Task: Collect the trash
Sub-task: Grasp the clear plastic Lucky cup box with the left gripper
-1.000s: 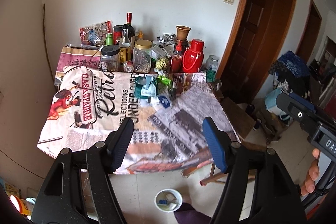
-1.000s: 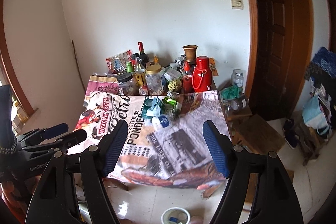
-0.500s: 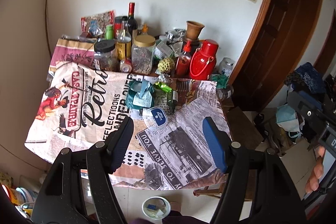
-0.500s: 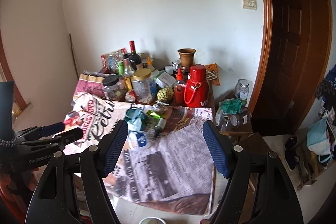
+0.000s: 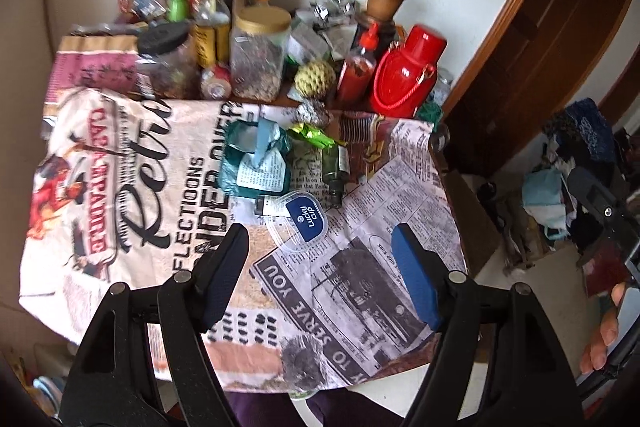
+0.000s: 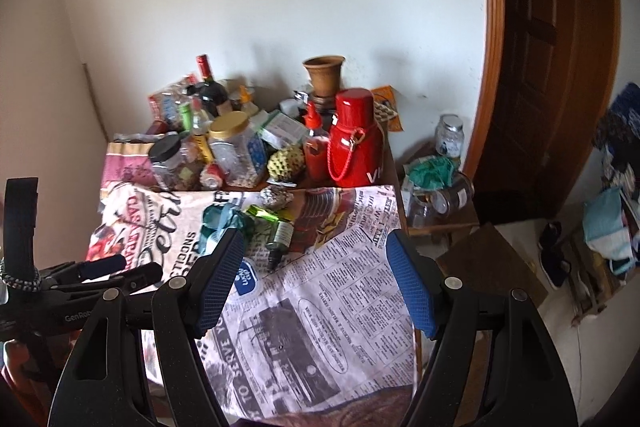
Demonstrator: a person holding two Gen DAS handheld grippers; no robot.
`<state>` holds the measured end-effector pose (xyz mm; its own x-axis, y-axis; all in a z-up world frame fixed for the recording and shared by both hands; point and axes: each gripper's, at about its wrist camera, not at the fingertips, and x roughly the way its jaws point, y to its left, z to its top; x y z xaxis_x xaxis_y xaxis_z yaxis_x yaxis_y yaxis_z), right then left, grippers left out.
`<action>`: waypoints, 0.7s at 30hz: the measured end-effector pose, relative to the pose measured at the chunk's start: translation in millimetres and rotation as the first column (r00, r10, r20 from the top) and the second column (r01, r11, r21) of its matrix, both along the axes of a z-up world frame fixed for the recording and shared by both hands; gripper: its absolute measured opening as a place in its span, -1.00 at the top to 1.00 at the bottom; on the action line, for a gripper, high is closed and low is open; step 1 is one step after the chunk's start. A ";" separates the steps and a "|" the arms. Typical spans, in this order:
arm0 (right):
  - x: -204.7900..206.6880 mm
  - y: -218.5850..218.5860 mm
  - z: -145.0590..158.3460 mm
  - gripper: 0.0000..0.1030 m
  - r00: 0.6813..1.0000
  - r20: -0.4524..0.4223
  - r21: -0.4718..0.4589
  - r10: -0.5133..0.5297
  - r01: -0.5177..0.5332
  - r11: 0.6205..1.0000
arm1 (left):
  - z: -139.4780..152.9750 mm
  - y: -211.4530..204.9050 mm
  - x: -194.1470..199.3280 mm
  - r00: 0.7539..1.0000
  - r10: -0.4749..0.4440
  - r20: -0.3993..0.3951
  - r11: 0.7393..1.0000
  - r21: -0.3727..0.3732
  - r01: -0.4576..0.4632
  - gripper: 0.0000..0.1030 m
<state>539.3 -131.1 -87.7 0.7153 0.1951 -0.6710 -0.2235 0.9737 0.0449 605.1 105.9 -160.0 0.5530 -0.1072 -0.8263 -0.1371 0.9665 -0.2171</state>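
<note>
Left wrist: left claw [image 5: 320, 267] has just been opening, nothing in it, above the tub [image 5: 306, 219]; right claw [image 6: 314, 279] gapes empty too.

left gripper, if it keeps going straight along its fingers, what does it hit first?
Probably the clear plastic lid with the blue label, lying on the printed tablecloth just ahead of the open left gripper. Depth is unclear; it may meet bare cloth first.

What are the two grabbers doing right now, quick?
Left gripper: open, holding nothing; its jaws have just been opening wider.
Right gripper: open, holding nothing.
</note>
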 end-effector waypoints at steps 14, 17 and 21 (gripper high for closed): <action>34.9 2.4 -65.9 -0.37 0.981 -0.154 -0.046 -0.117 0.111 0.993 | -128.4 15.7 86.8 0.963 0.038 -0.266 0.991 -0.116 -0.071 -0.41; 37.5 -5.1 -78.2 -0.37 0.974 -0.185 -0.058 -0.132 0.124 0.991 | -149.6 12.7 95.2 0.950 0.093 -0.297 0.983 -0.126 -0.136 -0.41; 37.2 -16.7 -88.6 -0.37 0.966 -0.211 -0.066 -0.148 0.137 0.988 | -159.8 4.0 102.1 0.945 0.183 -0.272 0.976 -0.066 -0.208 -0.54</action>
<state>576.5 -147.8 -176.4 0.5713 0.0638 -0.8182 -0.0727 0.9970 0.0270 707.2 109.9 -319.8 0.3352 -0.1021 -0.9366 -0.3852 0.8923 -0.2352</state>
